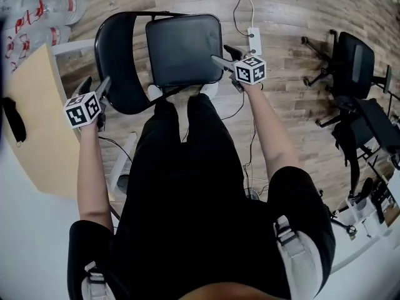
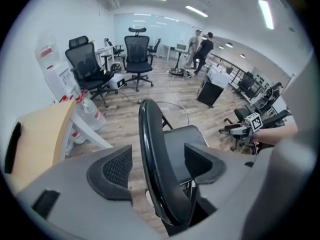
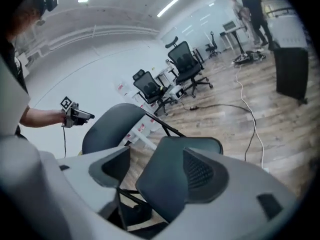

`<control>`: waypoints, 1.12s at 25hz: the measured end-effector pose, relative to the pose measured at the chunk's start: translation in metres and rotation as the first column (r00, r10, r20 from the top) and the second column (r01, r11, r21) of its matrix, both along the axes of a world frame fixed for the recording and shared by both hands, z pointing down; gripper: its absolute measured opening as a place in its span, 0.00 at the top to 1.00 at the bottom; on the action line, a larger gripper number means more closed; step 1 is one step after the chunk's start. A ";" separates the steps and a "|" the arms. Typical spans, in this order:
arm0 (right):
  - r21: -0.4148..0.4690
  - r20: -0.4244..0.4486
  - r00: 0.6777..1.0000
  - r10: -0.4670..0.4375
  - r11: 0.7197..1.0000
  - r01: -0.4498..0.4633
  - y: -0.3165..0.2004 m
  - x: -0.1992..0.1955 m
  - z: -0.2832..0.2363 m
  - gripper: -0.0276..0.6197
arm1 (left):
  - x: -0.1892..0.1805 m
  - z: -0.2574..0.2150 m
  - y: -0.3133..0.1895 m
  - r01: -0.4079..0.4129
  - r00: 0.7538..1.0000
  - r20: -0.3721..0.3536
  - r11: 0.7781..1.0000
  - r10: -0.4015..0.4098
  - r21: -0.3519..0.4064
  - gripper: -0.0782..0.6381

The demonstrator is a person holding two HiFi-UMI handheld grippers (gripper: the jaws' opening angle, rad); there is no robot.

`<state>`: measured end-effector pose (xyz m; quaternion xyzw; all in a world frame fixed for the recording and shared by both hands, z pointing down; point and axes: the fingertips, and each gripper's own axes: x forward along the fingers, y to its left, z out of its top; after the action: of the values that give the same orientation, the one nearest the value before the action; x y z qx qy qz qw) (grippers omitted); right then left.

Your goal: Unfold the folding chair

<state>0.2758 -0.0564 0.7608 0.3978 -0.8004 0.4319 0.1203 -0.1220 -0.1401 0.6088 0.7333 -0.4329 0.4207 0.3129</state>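
The folding chair [image 1: 184, 49] stands open on the floor [image 1: 281, 17] by the person's feet. The left claw [image 1: 95, 85] and right claw [image 1: 225, 55] sit at its two sides, both wide open, holding nothing. A table [image 1: 37, 124] is close on the left; office chairs [image 1: 353, 64] crowd the right.
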 end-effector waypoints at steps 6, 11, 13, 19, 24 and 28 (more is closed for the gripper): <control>0.217 -0.038 0.999 0.021 0.976 -0.013 0.000 -0.066 -0.152 0.47 | 0.029 -0.089 0.003 -0.155 0.968 -0.156 0.959 0.195 0.235 0.45; 0.391 -0.103 0.994 0.036 0.921 0.008 0.001 -0.116 -0.271 0.47 | 0.066 -0.168 0.016 -0.232 0.889 -0.278 0.881 0.365 0.413 0.45; 0.446 -0.113 0.993 0.041 0.895 0.014 0.008 -0.129 -0.313 0.47 | 0.081 -0.197 0.025 -0.261 0.855 -0.289 0.839 0.430 0.477 0.45; 0.568 -0.120 0.989 0.089 0.823 -0.005 0.033 -0.155 -0.421 0.48 | 0.105 -0.273 0.055 -0.293 0.767 -0.316 0.742 0.559 0.602 0.51; 0.639 -0.132 0.980 0.148 0.769 -0.030 0.054 -0.168 -0.477 0.50 | 0.120 -0.313 0.086 -0.311 0.685 -0.336 0.677 0.646 0.667 0.54; 0.661 -0.156 0.974 0.167 0.750 -0.023 0.067 -0.178 -0.504 0.54 | 0.134 -0.344 0.107 -0.313 0.614 -0.340 0.615 0.712 0.724 0.57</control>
<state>0.0973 0.0103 0.2572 0.4973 -0.8626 0.0871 0.0331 0.0122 -0.0329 0.2650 0.9806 -0.1744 0.0805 0.0403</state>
